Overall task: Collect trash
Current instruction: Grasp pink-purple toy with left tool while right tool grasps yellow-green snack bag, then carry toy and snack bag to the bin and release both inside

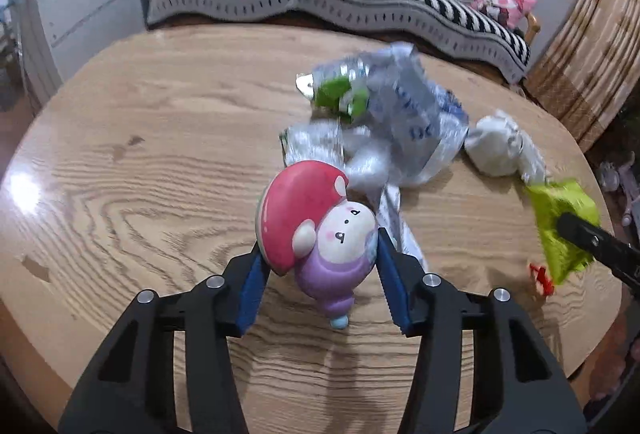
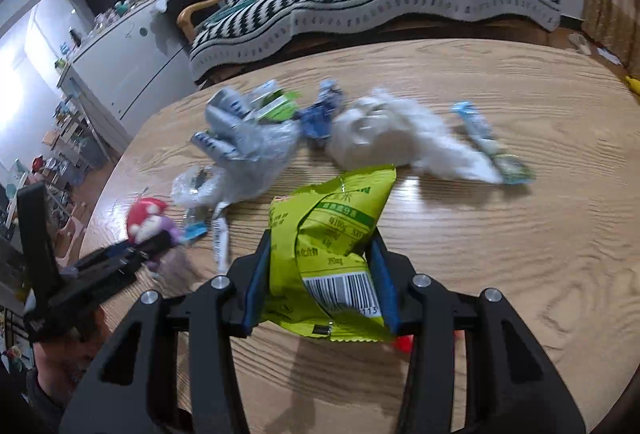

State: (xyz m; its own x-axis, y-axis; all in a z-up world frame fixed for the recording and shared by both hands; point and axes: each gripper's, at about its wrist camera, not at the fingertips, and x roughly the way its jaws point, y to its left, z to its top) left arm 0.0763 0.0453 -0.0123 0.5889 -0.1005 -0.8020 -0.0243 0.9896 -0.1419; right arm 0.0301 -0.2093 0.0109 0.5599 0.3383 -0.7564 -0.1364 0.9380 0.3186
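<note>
While the left gripper point(image 1: 318, 266) clamps a glossy rounded figurine point(image 1: 320, 230), the right gripper point(image 2: 320, 274) pinches a crinkly green snack bag point(image 2: 332, 246) above the wood-grain table point(image 2: 520, 234).

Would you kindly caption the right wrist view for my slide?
Right gripper shut on green snack bag above littered table; left gripper holds toy.

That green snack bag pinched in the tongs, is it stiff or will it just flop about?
Probably floppy: the green snack bag is creased and folded over where the right tongs squeeze it. It looks torn open at the top and flattened, so likely near empty and light. Its shiny film may be slippery, so it could slide out if held loosely.
</note>
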